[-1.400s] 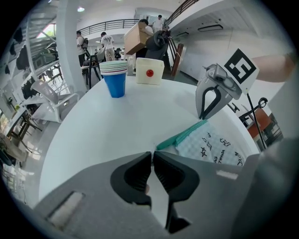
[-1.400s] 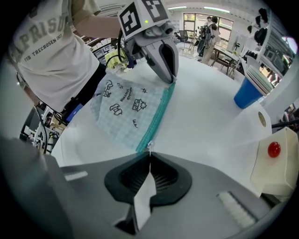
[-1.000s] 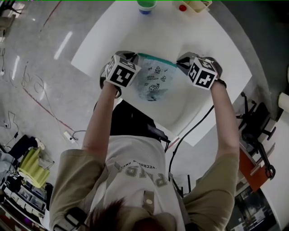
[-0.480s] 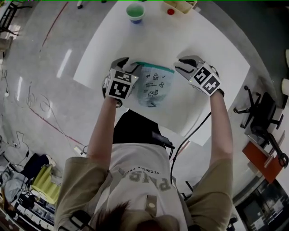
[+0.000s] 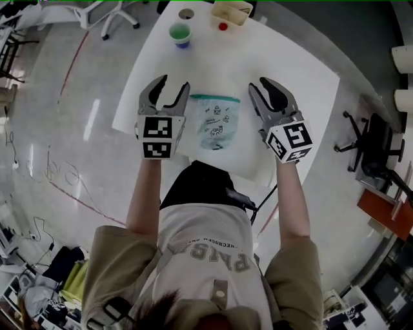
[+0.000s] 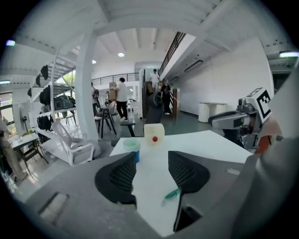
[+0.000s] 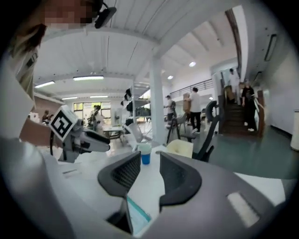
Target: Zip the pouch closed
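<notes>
White table [image 5: 303,84] on glossy grey floor [image 5: 71,142] (red line [image 5: 72,69] across it), black office chair [image 5: 373,143] nearby

We counted one white table [image 5: 303,97], one clear plastic pouch with a teal zip strip [image 5: 215,122], one blue cup with a green top [image 5: 180,33], one pale yellow box [image 5: 231,11], one small red round thing [image 5: 222,26], and two grey tongs: left tongs [image 5: 173,84], right tongs [image 5: 260,85].

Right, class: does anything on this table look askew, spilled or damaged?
Nothing stands out. The pouch lies flat on the table; the cup and box stand upright at the far edge, with nothing spilled.
</notes>
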